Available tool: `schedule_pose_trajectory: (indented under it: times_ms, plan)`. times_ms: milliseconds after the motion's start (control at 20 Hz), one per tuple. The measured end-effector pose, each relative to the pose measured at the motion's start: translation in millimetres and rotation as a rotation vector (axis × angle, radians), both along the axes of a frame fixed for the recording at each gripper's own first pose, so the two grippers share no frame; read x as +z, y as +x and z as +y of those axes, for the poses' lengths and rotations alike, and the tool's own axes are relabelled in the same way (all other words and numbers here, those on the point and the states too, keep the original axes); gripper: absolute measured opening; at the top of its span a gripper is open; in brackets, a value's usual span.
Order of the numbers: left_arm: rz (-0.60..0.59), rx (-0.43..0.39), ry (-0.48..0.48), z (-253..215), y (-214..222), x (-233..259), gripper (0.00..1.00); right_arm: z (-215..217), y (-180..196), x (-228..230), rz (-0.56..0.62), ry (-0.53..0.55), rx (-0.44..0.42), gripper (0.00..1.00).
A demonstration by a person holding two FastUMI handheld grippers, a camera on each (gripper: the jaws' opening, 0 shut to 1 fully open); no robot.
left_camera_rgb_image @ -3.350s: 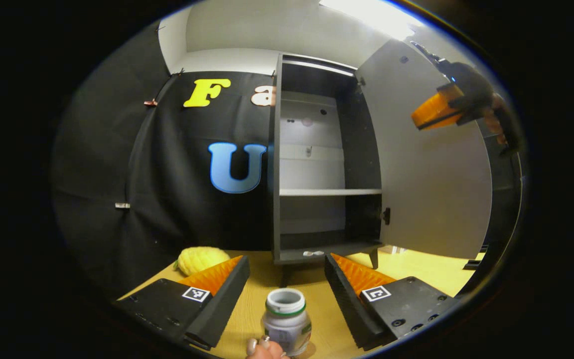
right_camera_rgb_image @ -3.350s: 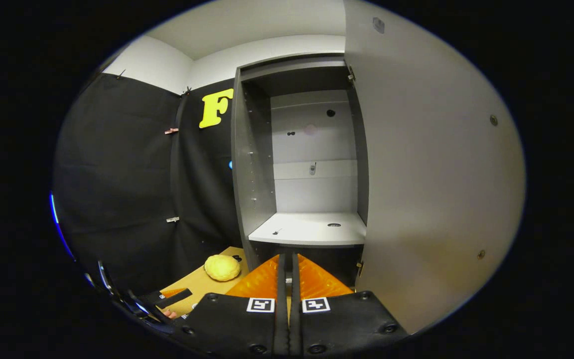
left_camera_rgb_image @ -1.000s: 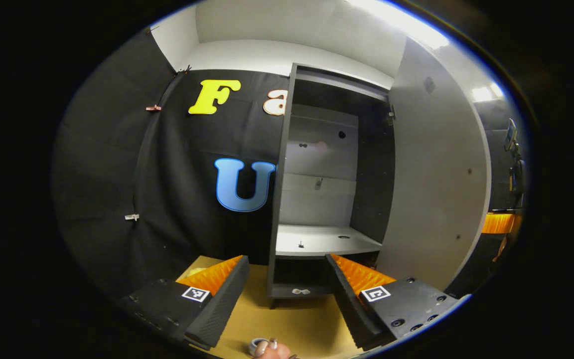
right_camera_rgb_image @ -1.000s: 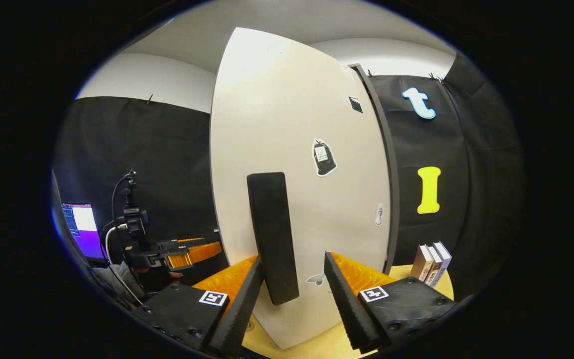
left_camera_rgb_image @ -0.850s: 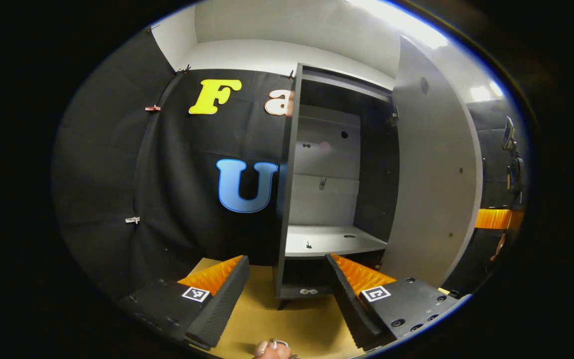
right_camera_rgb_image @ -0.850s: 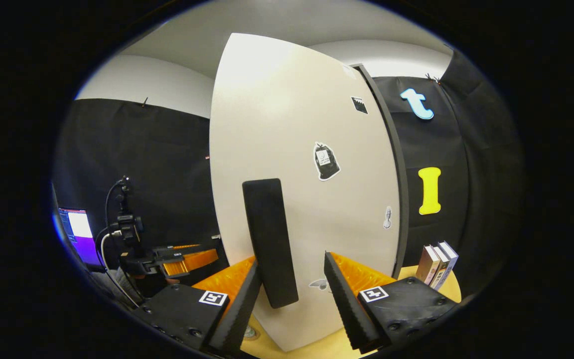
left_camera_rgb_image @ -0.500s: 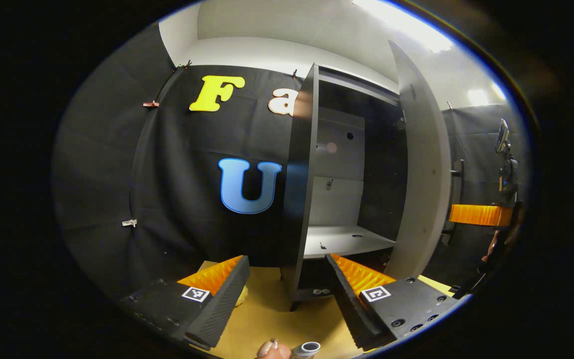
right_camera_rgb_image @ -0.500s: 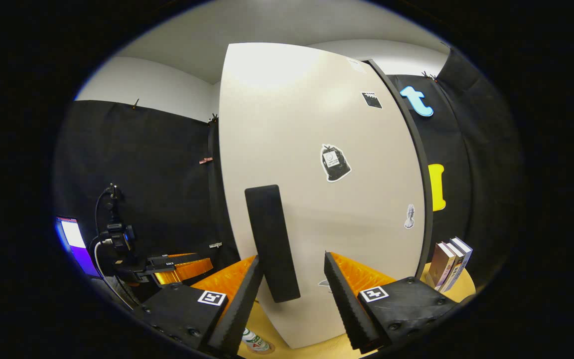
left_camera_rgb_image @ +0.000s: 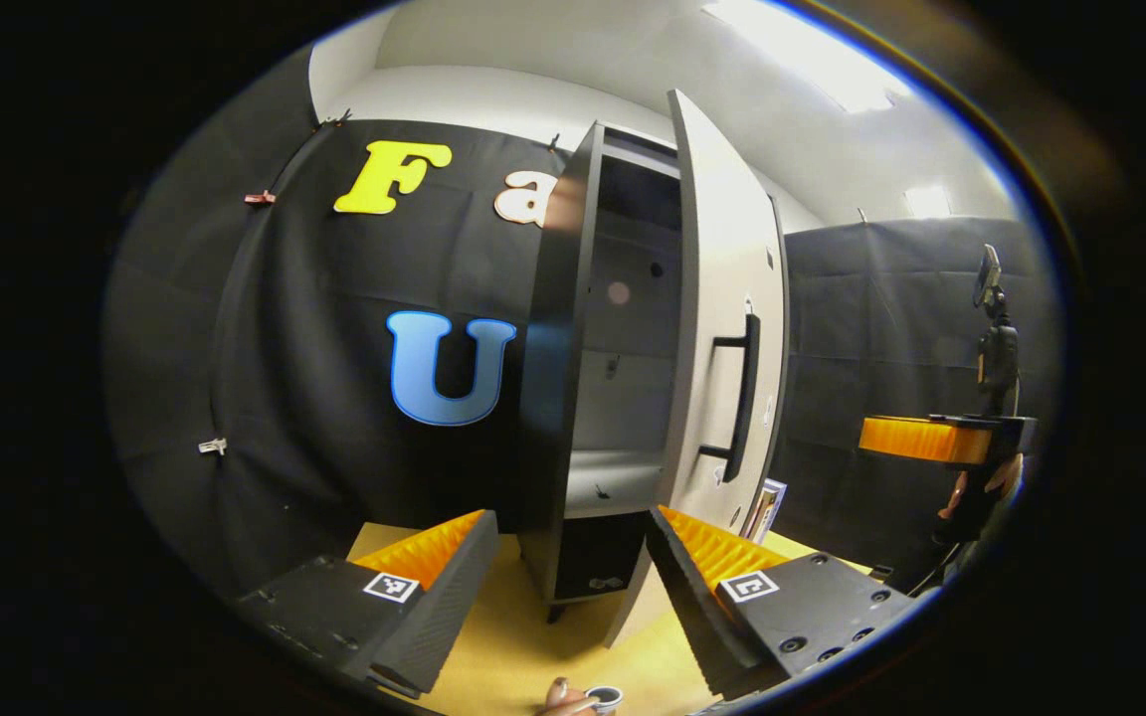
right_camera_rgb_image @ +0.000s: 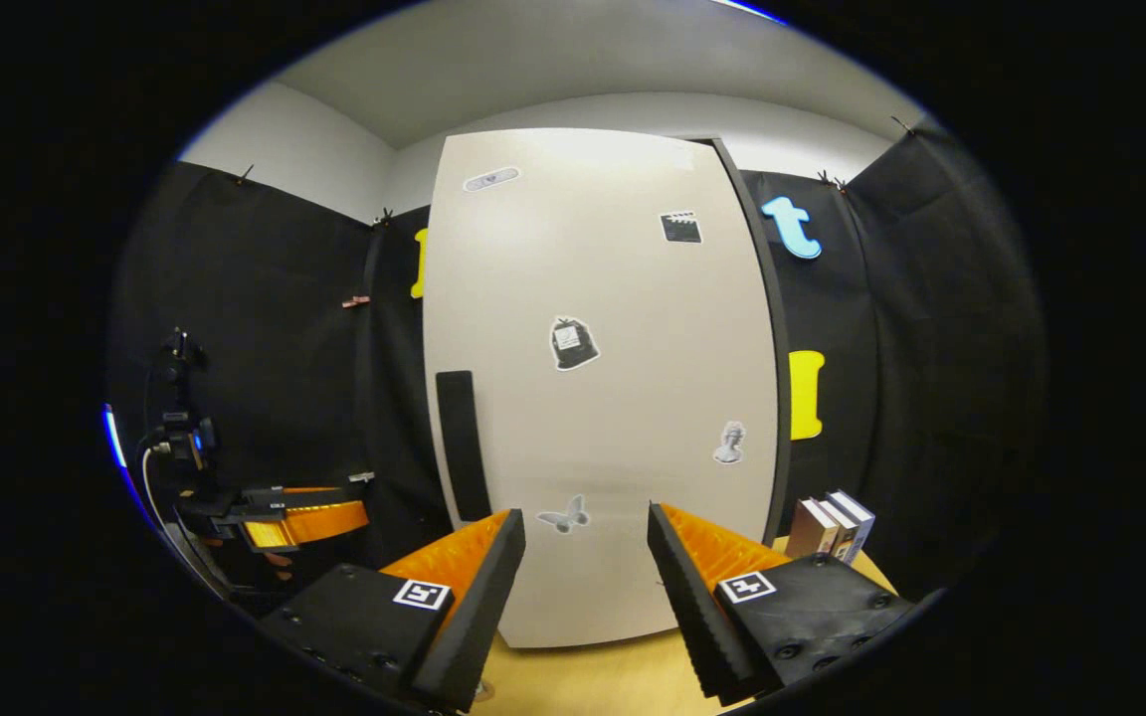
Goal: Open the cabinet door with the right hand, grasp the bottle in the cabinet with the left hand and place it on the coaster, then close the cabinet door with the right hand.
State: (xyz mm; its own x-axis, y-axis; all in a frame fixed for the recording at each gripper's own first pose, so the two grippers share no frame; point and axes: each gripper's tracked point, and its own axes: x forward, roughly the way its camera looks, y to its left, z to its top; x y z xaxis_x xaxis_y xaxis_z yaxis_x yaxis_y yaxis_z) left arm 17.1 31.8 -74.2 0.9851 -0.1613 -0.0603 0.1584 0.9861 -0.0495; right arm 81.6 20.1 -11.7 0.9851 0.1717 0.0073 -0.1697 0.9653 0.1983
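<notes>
Fingers of the left gripper (left_camera_rgb_image: 565,587) stand spread wide with nothing between them, over the yellow wooden tabletop (left_camera_rgb_image: 523,646). Below the gap between them, at the lower edge of the left gripper view, the open grey mouth of the small white plastic bottle (left_camera_rgb_image: 604,698) shows beside a person's fingertip (left_camera_rgb_image: 560,693); whether it sits on a coaster cannot be told. Beyond the gap rises the tall dark-framed cabinet (left_camera_rgb_image: 561,378), its pale flat door (left_camera_rgb_image: 722,338) with a long black bar handle (left_camera_rgb_image: 744,398) standing partly ajar past the right-hand finger. Far off to the right of that finger, the other gripper shows, held by a hand (left_camera_rgb_image: 981,487).

Across in the right gripper view, the right gripper (right_camera_rgb_image: 583,587) also has its fingers wide apart, gripping nothing and clear of the door. Left of them the left gripper shows farther off. Ahead, the door fills the space above the gap, almost square-on, its handle above the left finger. Right of the right finger stand upright books (right_camera_rgb_image: 832,525).
</notes>
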Motion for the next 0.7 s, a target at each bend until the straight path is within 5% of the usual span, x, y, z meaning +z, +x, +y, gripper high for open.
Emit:
schedule_pose_trajectory:
  times_ms: [700]
  plan:
    - [-0.041,0.066,0.034,-84,25,16,0.94,-82,36,-11,-0.004,-0.015,-0.066,0.82]
